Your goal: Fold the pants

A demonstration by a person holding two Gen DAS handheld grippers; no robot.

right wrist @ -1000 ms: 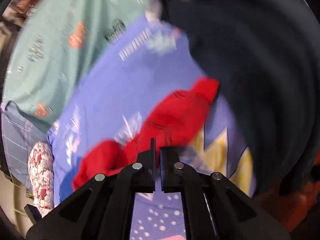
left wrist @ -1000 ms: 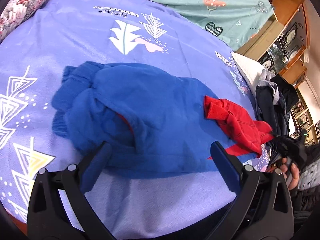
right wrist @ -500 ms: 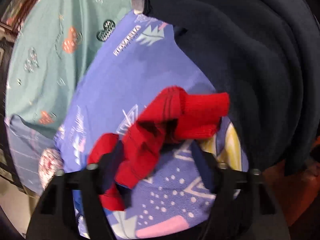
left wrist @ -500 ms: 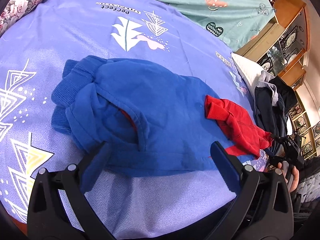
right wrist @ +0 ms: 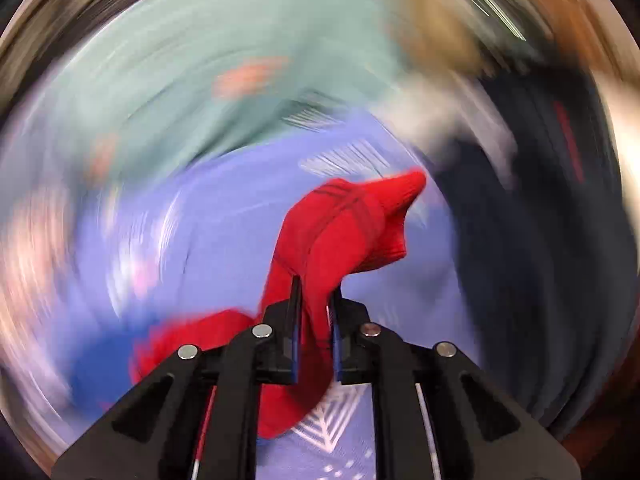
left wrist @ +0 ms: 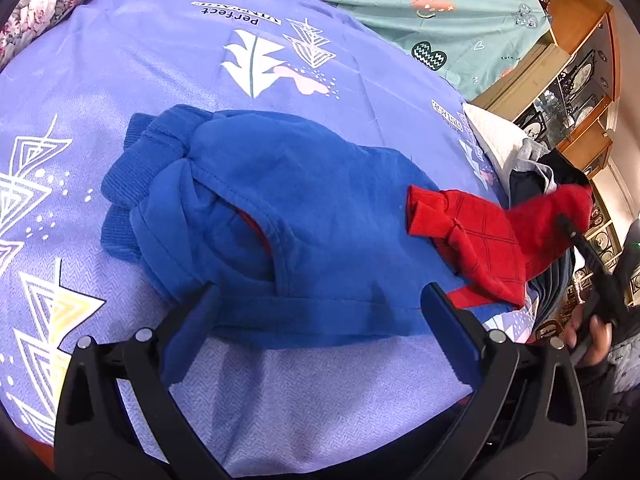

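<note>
Blue pants (left wrist: pixel 304 208) lie folded in a heap on the lilac bedspread (left wrist: pixel 160 60). My left gripper (left wrist: pixel 316 296) hovers open over their near edge, touching nothing. Red pants (left wrist: pixel 480 248) lie partly on the right end of the blue pants. The far leg of the red pants is raised off the bed. My right gripper (right wrist: pixel 316 292) is closing with the red pants (right wrist: pixel 336 240) pinched between its pads. In the left wrist view the right gripper (left wrist: pixel 562 222) reaches in from the right, held by a person's hand (left wrist: pixel 592 332).
A pile of dark and grey clothes (left wrist: pixel 532 184) and a white pillow (left wrist: pixel 492 136) sit at the bed's right edge. A teal sheet (left wrist: pixel 400 8) covers the far side, with a floral pillow (left wrist: pixel 48 8) at far left. A wooden cabinet (left wrist: pixel 580 60) stands beyond.
The right gripper opened around the red leg end, then closed on it and lifted it; its view is now blurred by motion. The left gripper and blue pants stayed put.
</note>
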